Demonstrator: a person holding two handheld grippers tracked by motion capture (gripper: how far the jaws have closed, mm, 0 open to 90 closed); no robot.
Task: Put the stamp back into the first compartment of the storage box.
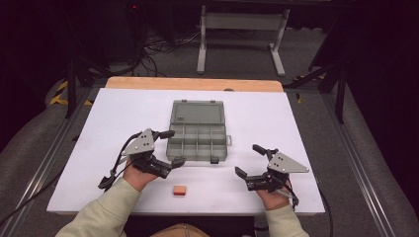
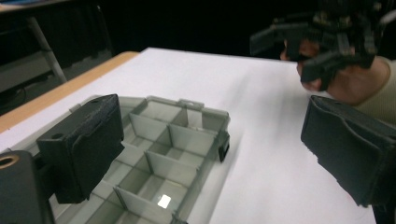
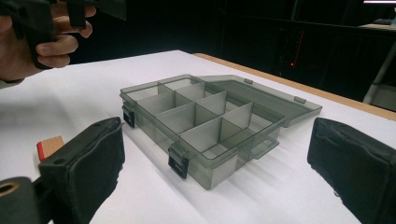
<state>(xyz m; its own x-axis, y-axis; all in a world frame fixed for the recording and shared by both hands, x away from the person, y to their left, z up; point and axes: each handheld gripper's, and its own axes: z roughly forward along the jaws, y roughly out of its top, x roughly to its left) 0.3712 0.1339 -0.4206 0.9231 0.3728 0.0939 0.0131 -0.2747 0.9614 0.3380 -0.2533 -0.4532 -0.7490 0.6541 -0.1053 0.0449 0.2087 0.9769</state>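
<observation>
While both grippers sit idle at the near edge, layout reads as a pre-grasp setup; notes below.

organizer box: grey translucent organizer box (image 1: 198, 137) lies mid-table, lid (image 1: 197, 112) swung flat open toward the far side; compartments show nothing in them, so it looks staged to receive a part; latches (image 3: 178, 165) face the person, which keeps the open side reachable from the near edge

block: small red-and-wood block (image 1: 180, 190) lies on the white table (image 1: 276, 123) near the front edge, between the two hands, apart from the box and untouched; likely the item meant for a compartment; in the right gripper view it peeks out beside the left-hand jaw (image 3: 49, 146)

left gripper: left gripper (image 1: 172, 147) jaws wide, holding nothing; one jaw tip reaches just over the box's near-left corner, other jaw off to its side; placement suggests readiness to steady the box rather than to pick; its own view looks across the dividers (image 2: 154, 154)

right gripper: right gripper (image 1: 250, 160) jaws wide, holding nothing; rests on the table right of the block, clear of the box; angled inward, so I'd judge it the one positioned to go for the block

risk: block is low and flat; jaws need to come down nearly to the tabletop
</observation>
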